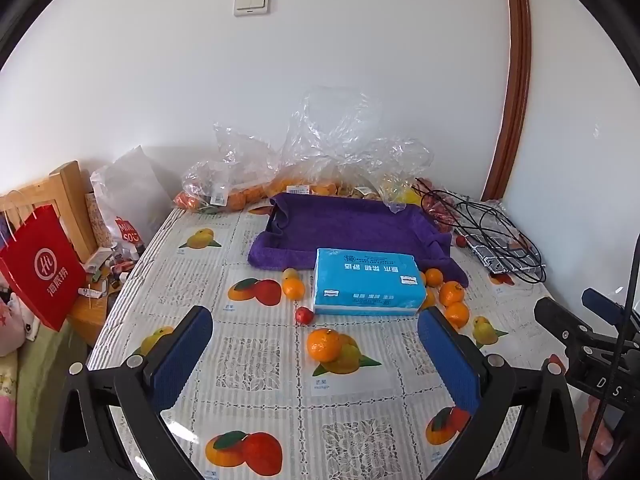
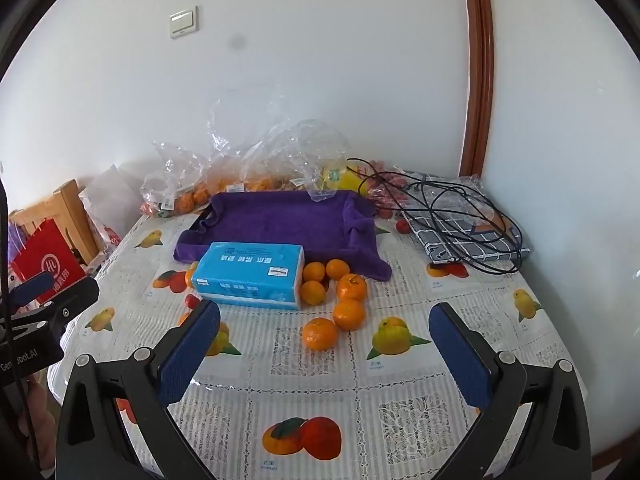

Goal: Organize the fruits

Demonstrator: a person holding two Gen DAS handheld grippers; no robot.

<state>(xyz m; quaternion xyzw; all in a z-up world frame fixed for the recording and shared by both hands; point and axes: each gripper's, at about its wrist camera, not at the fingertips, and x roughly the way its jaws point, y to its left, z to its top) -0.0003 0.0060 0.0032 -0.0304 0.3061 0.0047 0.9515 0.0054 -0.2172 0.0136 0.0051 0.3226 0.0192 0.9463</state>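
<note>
Both of your tools stand wide with nothing between the blue pads: left tool [image 1: 316, 344], right tool [image 2: 324, 340], each hovering above the tabletop [image 1: 256, 380] with its fruit-print plastic cover.

Where the fruit is: small round orange mandarins lie loose in front of the tray lined with purple towel [image 1: 352, 224]. One lone mandarin [image 1: 324, 345] sits nearest your left tool. A cluster of mandarins [image 2: 336, 300] lies just right of the blue rectangular tissue pack [image 2: 250, 276]. The tray looks to hold no fruit yet, so sorting seems barely begun.

Risks, as judged:
- The mandarins are round on a smooth cover. A pad nudging one off-centre could send it rolling toward the table edge.
- In the cluster the fruits touch one another. Closing on one may push its neighbours.
- The tissue pack stands between you and the tray. A low carry could clip it.
- The printed fruit on the cover resembles the real ones; aim by shadow and relief.
- The tangled black cable [image 2: 460, 216] lies right of the tray and could snag a wide swing.

View differences: the left wrist view shows a small red round fruit [image 1: 304, 315] clear of the pack and a mandarin [image 1: 293, 287] at its left; the right wrist view half hides these. The right wrist view separates the cluster into six fruits; in the left view the pack and your right pad hide part of it.
</note>
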